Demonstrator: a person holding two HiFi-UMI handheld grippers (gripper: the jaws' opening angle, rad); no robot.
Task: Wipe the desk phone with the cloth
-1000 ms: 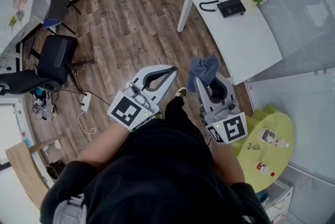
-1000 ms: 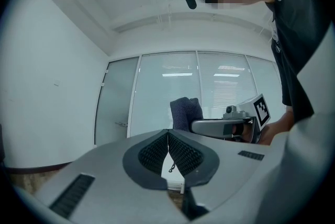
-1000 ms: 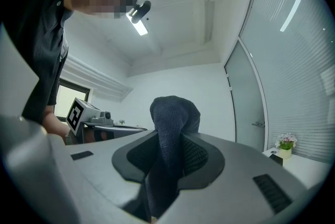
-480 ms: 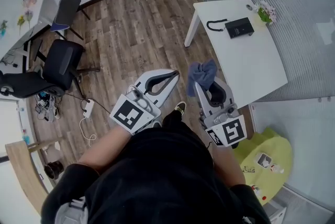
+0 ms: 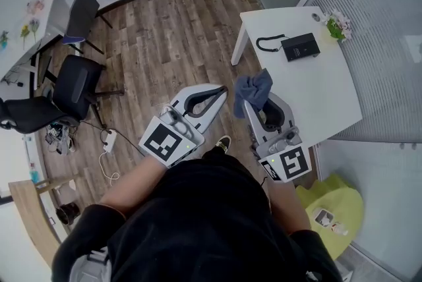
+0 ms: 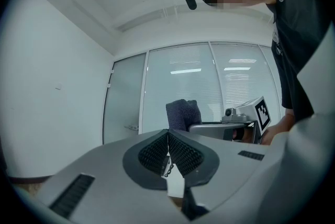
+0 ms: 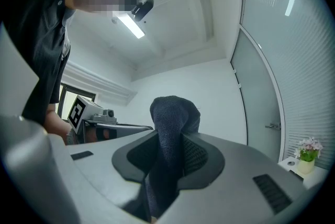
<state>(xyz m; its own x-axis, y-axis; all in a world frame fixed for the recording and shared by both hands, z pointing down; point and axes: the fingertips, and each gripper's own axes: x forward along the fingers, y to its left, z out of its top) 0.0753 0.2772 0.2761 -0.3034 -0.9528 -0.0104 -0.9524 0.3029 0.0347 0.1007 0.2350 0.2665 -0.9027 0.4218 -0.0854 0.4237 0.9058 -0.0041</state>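
The right hand-held gripper [image 7: 170, 157] is clamping its jaws on a dark blue cloth [image 7: 172, 113], which is bunching up above the ribbed pads and hanging down between them. In the head view this right hand-held gripper [image 5: 254, 101] is pointing away from the person, with the cloth [image 5: 254, 88] sticking out over the near edge of a white tabletop [image 5: 316, 93]. The left hand-held gripper [image 6: 167, 136] is holding its jaws pressed together with nothing between them, and in the head view it [image 5: 219, 92] is hovering just beside the right one, over the wooden floor [image 5: 165, 30]. The black desk phone [image 5: 300, 47] is sitting toward the far side of the tabletop, well apart from the cloth, with a curved black piece [image 5: 266, 44], handset or cord, lying just to its left. A small potted flower [image 5: 339, 26] is standing near the phone at the far corner. A black office chair [image 5: 72, 80] is standing well off to the left.
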